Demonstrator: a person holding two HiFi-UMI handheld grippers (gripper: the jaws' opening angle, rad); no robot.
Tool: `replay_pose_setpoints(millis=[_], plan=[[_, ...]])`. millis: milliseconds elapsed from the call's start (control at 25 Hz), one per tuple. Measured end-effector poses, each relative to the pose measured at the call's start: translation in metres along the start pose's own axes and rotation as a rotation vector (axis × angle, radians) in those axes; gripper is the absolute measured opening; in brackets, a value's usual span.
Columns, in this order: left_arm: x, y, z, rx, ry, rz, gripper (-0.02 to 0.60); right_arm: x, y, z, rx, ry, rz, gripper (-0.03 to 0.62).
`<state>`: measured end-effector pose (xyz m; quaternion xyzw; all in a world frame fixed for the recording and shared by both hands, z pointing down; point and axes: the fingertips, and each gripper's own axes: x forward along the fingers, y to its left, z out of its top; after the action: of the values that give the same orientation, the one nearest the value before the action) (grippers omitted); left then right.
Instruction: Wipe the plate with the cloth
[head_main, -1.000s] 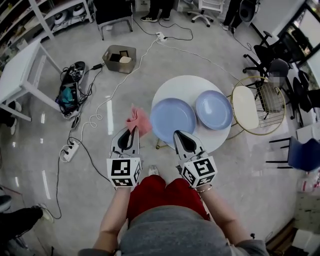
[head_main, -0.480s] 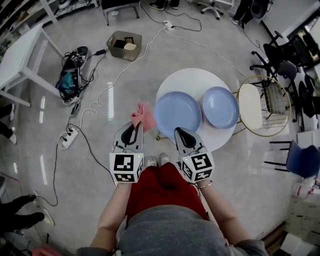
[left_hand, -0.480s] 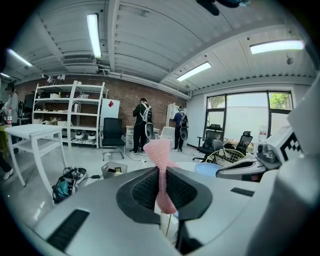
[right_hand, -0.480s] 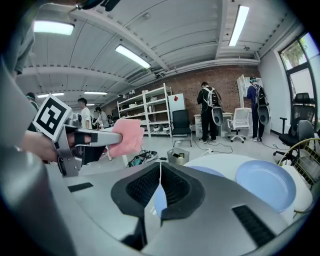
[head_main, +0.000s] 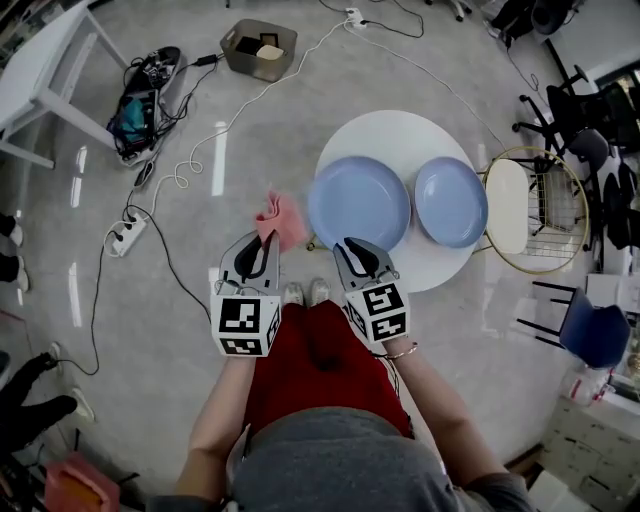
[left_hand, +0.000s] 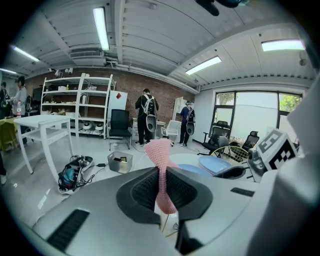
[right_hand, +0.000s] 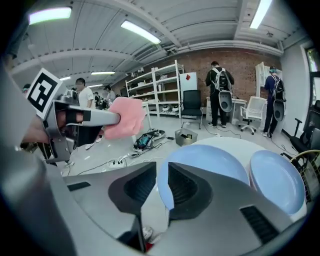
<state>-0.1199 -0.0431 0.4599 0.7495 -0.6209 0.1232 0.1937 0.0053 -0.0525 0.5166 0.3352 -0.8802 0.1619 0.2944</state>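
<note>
Cloth (head_main: 279, 220) pinched in left hand-held gripper (head_main: 266, 245), beside plate (head_main: 358, 203) rim.

My right gripper (right_hand: 161, 172) fills the lower frame. Its jaws have just been opening to a narrow slit, and nothing is pinched between the pads. Beyond the slit lies the nearer blue plate (right_hand: 210, 162) (its rim shows right at my tips). A second blue plate (right_hand: 277, 182) sits at its right, and both rest on the round white table (right_hand: 225, 142). At upper left, the left gripper (right_hand: 112, 118) clamps a pink cloth (right_hand: 127, 117).
</note>
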Motion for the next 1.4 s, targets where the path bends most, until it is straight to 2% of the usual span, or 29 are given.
replay_pose_setpoints(millis=[80,120,600,840,1160,1400], plan=[[0.000,0.005,-0.005,-0.009,0.009,0.005,0.034,0.009,0.008,-0.007,-0.023,0.047,0.022,0.111],[0.000,0.007,-0.007,-0.013,0.012,0.008,0.034,0.013,0.011,-0.011,-0.033,0.069,0.033,0.121],[0.008,0.010,-0.030,-0.075,0.042,0.036,0.034,0.047,0.022,-0.044,-0.299,0.261,0.114,0.133],[0.015,0.014,-0.039,-0.099,0.049,0.036,0.034,0.061,0.019,-0.057,-0.483,0.342,0.069,0.132],[0.021,0.021,-0.047,-0.121,0.065,0.054,0.034,0.074,0.014,-0.078,-0.551,0.436,0.075,0.132],[0.021,0.021,-0.053,-0.132,0.074,0.056,0.034,0.077,0.010,-0.085,-0.554,0.462,0.063,0.123]])
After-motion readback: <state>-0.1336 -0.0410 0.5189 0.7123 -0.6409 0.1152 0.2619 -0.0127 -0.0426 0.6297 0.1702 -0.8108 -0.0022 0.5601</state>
